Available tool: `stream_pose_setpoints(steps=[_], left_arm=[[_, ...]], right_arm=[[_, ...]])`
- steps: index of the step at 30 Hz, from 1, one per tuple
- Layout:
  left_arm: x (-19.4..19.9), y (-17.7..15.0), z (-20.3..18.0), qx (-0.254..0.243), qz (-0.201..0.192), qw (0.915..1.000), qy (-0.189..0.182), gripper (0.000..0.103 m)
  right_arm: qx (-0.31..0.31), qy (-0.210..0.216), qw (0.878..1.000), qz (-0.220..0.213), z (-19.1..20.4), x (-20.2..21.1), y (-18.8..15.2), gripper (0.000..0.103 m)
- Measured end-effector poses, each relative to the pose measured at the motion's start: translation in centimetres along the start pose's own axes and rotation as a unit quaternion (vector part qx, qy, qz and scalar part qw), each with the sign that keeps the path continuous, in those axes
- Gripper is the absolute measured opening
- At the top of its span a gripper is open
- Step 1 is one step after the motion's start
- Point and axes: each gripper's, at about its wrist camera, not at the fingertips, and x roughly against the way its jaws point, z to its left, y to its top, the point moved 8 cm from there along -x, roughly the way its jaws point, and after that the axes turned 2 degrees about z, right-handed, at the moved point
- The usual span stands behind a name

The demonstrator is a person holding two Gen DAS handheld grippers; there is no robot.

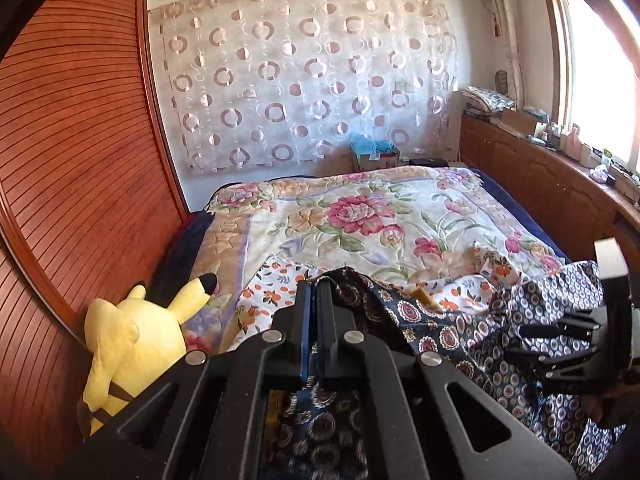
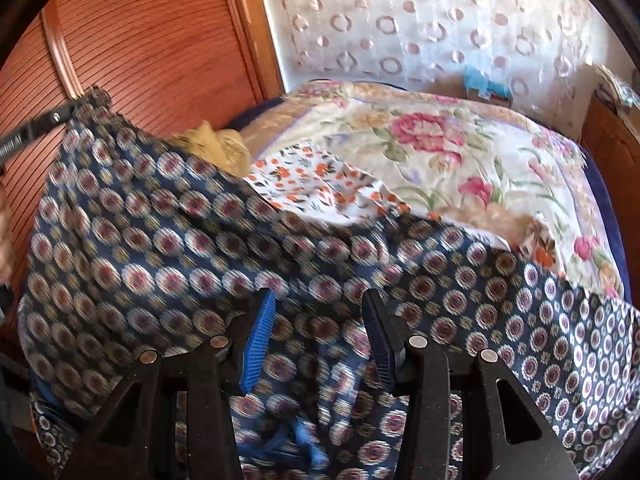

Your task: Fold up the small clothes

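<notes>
A dark blue garment with round medallion print (image 1: pixel 440 332) lies across the near part of the bed and also fills the right wrist view (image 2: pixel 180 240). My left gripper (image 1: pixel 314 286) is shut on an edge of this garment and holds it up. My right gripper (image 2: pixel 318 300) is open, its jaws apart just over the blue cloth, with nothing between them. It shows at the right edge of the left wrist view (image 1: pixel 576 336). A white garment with orange flowers (image 1: pixel 276 292) lies under the blue one, also seen in the right wrist view (image 2: pixel 316 184).
The bed has a floral blanket (image 1: pixel 360 216). A yellow plush toy (image 1: pixel 136 344) sits at the bed's left edge against a wooden slatted wall (image 1: pixel 80 160). A wooden cabinet with clutter (image 1: pixel 560 176) runs along the right under the window. A box (image 1: pixel 374 156) stands beyond the bed.
</notes>
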Motion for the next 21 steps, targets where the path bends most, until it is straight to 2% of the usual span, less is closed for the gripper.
stream_pose_setpoints(steps=[5,9,13,15,17,21], left_arm=[[-0.6,0.6,0.1,0.003,-0.002,1.0000,0.006,0.003],[-1.3,0.8,0.4,0.008,0.003,0.9999,0.012,0.003],[-1.9,0.6,0.3,0.006,0.012,0.9998,0.013,0.003],[-1.7,0.4,0.3,0.009,0.012,0.9998,0.011,0.003],[-1.4,0.2,0.3,0.015,0.017,0.9997,0.004,0.003],[-1.0,-0.5,0.0,0.022,0.035,0.9990,-0.018,0.004]], right_arm=[[-0.009,0.012,1.000,-0.004,-0.9,-1.6,1.8,0.047],[-0.025,0.032,0.999,0.012,-1.5,-3.9,2.9,0.047],[-0.028,0.032,0.999,0.011,-1.7,-4.5,3.7,0.046],[-0.018,0.020,1.000,0.007,-1.5,-4.7,3.8,0.027],[-0.007,0.000,1.000,0.006,-1.5,-4.8,3.6,0.025],[-0.002,-0.005,1.000,0.006,-1.2,-4.4,3.1,0.025]])
